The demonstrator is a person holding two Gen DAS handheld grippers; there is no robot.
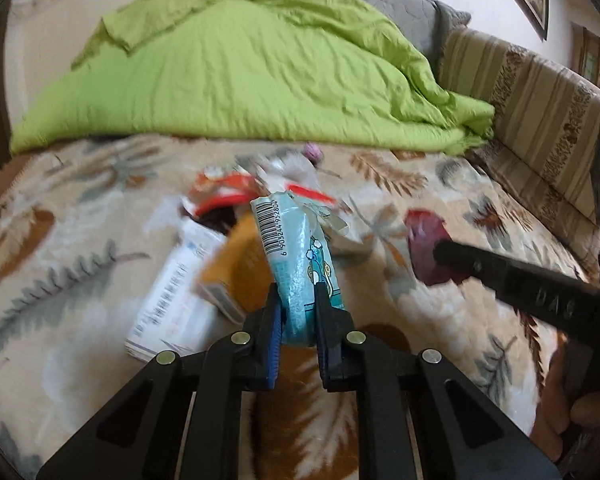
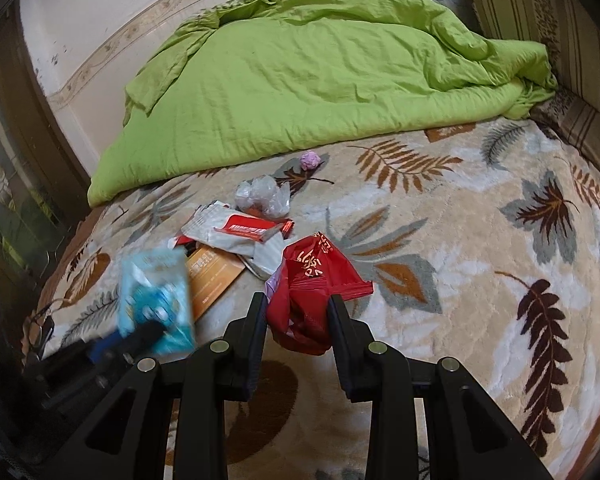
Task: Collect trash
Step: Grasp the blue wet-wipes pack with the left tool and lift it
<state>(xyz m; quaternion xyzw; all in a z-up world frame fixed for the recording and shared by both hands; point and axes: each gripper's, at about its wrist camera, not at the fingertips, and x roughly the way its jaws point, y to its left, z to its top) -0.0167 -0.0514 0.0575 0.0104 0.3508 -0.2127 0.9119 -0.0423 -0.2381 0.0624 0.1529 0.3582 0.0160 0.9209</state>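
Leaf-patterned beige blanket (image 2: 459, 248) carries a litter pile beside a rumpled green duvet (image 2: 300, 72). Left gripper (image 1: 296, 300) clamps a light-blue barcoded wrapper (image 1: 300, 256), apparently lifted clear. Right gripper (image 2: 298, 306) pinches a crumpled red plastic bag (image 2: 311, 280).

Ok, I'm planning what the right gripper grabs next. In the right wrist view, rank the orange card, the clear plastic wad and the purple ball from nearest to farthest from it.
From the right gripper, which is shut on the red bag:
1. Orange card, just ahead to the left.
2. Clear plastic wad, farther up the blanket.
3. Purple ball, farthest, near the green duvet.
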